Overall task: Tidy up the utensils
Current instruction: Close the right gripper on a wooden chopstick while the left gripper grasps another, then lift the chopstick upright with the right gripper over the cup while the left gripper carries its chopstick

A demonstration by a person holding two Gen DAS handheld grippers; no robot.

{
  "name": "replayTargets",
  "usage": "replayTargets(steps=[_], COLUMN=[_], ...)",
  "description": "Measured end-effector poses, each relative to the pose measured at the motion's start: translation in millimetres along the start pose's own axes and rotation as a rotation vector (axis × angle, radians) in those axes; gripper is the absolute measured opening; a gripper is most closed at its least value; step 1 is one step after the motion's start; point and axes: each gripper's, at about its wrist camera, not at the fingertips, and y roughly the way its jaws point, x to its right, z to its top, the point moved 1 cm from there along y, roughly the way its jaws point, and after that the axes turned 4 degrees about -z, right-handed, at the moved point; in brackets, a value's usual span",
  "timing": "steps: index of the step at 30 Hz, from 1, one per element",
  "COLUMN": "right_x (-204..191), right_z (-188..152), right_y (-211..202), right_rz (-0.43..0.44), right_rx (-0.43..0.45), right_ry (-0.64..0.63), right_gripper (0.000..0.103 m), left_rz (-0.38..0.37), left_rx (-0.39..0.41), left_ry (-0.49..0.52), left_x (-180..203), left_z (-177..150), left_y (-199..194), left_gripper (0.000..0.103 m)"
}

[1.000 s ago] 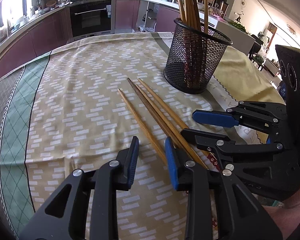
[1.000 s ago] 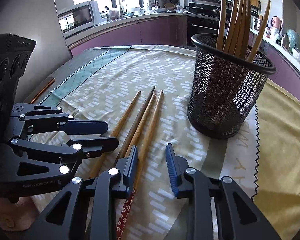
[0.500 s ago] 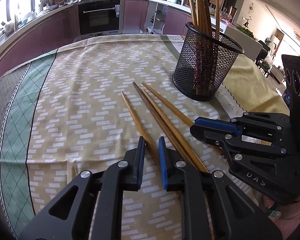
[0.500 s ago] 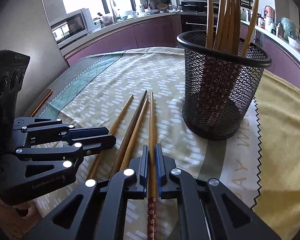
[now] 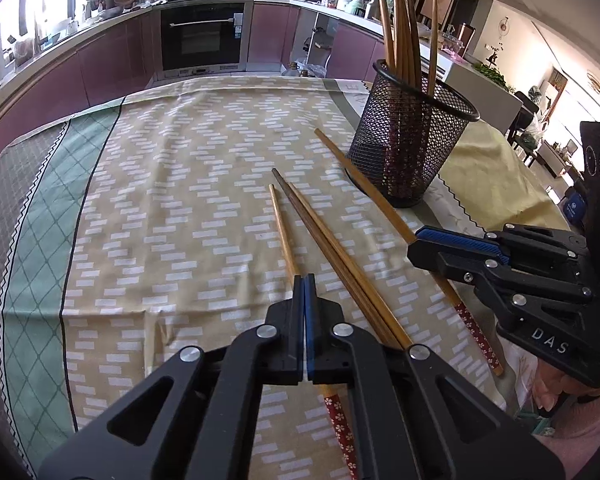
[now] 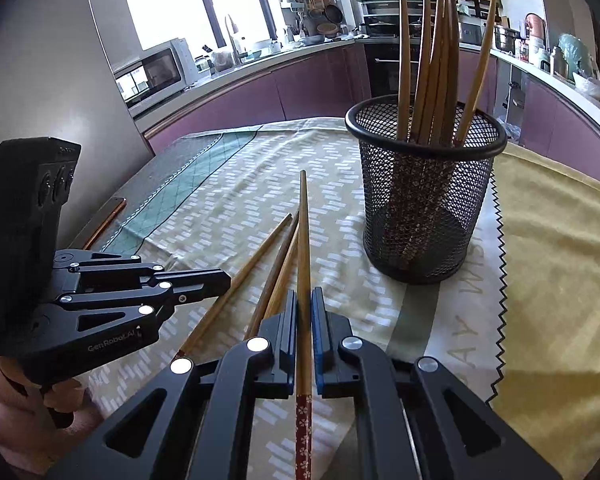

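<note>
Two tools shut: my right tool [image 6: 304, 300] clamps one chopstick [image 6: 303, 240] lifted beside the mesh holder [image 6: 424, 200]; only the left view shows my left tool [image 5: 304, 280] apparently pinching another chopstick [image 5: 282, 232] on the counter [image 5: 160, 200].

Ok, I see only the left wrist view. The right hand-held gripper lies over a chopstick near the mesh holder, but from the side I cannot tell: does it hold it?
Observer: Yes. In the right wrist view the right hand-held gripper is shut on that chopstick. It sits between the blue pads, with its red flowered end toward the camera.
Operator: Good. My left hand-held gripper is shut on the leftmost chopstick. Is anything lying past the cloth's edge on my left?
Observer: Yes, a flat thing with a copper-coloured edge lies on the bare table there.
</note>
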Motion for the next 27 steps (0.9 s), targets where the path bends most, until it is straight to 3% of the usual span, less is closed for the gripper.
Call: replayTargets(steps=[5,20,27], right_x=[1.5,-2.3,-1.5], right_z=[0.7,2.0,8.8], right_y=[-5.6,-12.5,-25.8], right_rz=[0.0,0.007,0.021], right_rx=[0.007,0.032,0.077], right_ry=[0.002,-0.01,-0.003], right_gripper=[0.006,0.006,0.006], left_rz=[-0.003,0.033,-0.083], left_rx=[-0.028,-0.004,0.023], left_ry=[0.017,0.003,-0.003], left_x=[2.4,0.9,-1.4], left_z=[-3.9,-0.9,2.5], left_y=[6.8,8.6,-14.0], left_gripper=[0.017,0.007,0.007])
